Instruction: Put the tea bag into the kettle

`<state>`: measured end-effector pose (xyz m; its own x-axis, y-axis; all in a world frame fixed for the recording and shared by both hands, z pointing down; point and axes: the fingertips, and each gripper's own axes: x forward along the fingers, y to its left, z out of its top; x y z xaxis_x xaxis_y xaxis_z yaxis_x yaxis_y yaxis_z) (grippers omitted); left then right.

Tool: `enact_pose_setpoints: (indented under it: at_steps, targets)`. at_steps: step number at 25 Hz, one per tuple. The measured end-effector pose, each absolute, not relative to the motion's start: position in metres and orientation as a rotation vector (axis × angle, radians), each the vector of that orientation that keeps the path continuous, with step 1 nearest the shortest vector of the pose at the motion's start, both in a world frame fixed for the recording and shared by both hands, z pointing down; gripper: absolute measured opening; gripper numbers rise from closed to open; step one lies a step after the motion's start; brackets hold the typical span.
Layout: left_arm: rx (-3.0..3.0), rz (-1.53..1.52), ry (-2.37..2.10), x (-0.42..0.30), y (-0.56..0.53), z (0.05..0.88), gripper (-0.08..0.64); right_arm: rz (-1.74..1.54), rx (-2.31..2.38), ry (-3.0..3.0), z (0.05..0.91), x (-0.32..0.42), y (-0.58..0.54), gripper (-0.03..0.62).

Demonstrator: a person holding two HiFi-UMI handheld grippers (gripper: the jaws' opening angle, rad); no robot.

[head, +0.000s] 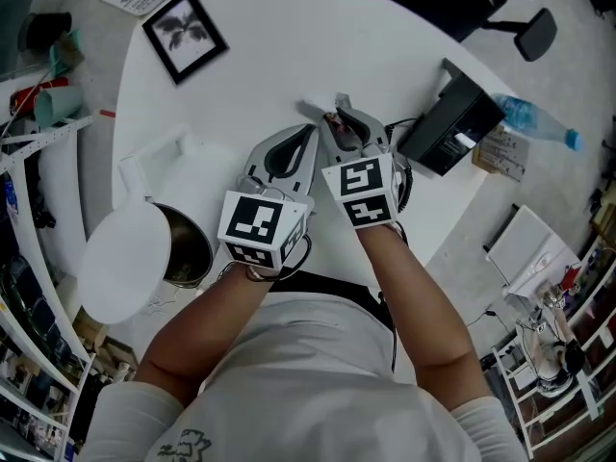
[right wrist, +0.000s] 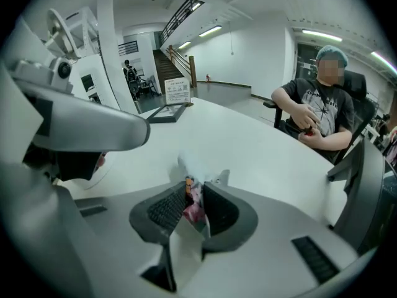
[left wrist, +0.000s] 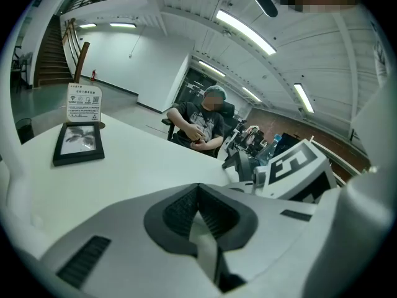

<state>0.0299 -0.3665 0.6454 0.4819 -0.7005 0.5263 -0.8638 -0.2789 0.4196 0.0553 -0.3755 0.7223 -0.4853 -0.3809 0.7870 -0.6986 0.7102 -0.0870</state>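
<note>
1. The tea bag (right wrist: 194, 210) is a small pink-and-red packet with white paper. It stands on edge, pinched between the jaws of the right gripper (right wrist: 195, 188), and a pale crumpled end pokes past the tips. It is held to the right of the picture frame (head: 185, 35), nearer the person.
2. The kettle (head: 204, 241) is white with a shiny metal inside. It stands upright with its round white lid (head: 125, 263) swung open to the left, nearer the person than the picture frame and well apart from it.
</note>
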Motion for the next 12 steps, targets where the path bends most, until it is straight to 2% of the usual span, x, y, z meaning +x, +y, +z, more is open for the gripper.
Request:
enact_pose_setpoints:
  at_steps: [12]
  targets:
    - [2.179, 0.300, -1.268, 0.062, -0.320, 0.571, 0.009, 0.480, 0.942, -2.276, 0.616, 0.083, -0.343, 0.094]
